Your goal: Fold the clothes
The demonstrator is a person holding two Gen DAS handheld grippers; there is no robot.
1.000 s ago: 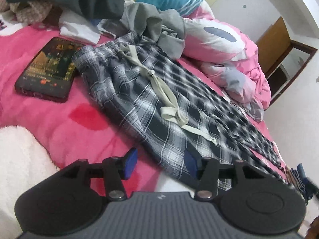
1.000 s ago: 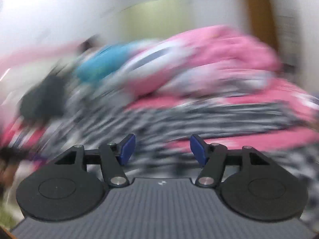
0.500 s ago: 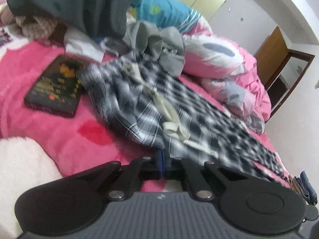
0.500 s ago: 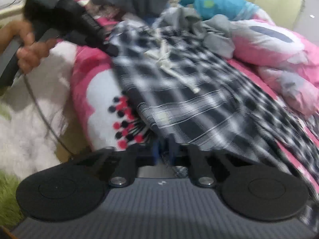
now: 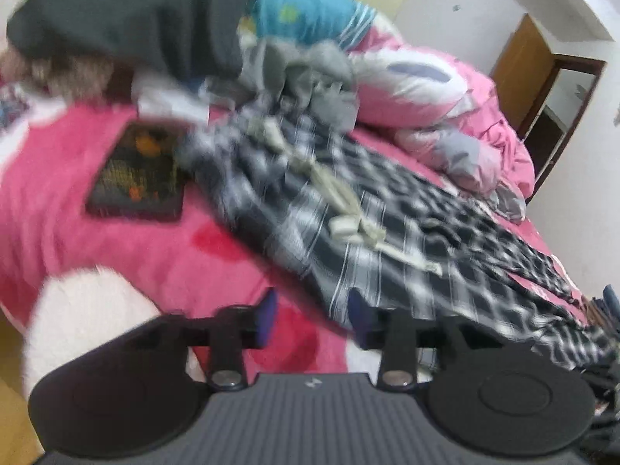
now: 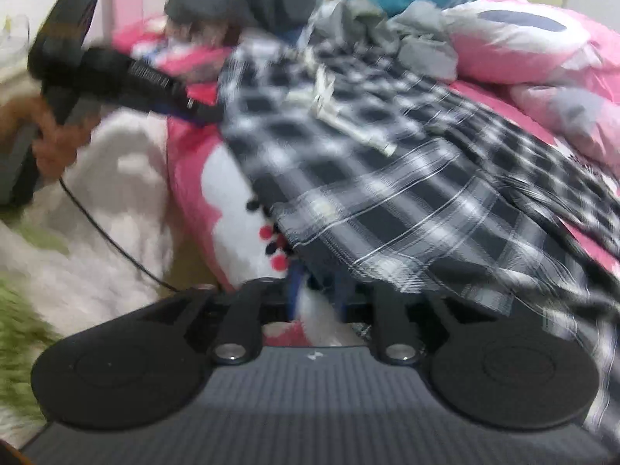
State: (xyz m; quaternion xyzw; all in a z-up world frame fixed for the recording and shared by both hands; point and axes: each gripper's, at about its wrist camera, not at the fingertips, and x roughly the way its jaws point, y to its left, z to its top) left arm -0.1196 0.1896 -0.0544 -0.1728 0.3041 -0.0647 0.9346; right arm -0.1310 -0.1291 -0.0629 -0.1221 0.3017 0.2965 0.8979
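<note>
Checked black-and-white drawstring trousers [image 5: 387,232] lie stretched across the pink plush blanket [image 5: 97,232], waist near a dark phone with a lit screen [image 5: 139,174]. Half a second ago the left gripper [image 5: 310,316] was pinched closed at the waist edge; now its blue pads stand apart, the hem just beyond them. The right gripper [image 6: 316,290], closed before, shows a narrow gap under the overhanging cloth; grip uncertain. Only the right view shows the person's hand [image 6: 54,147] on the other handle.
</note>
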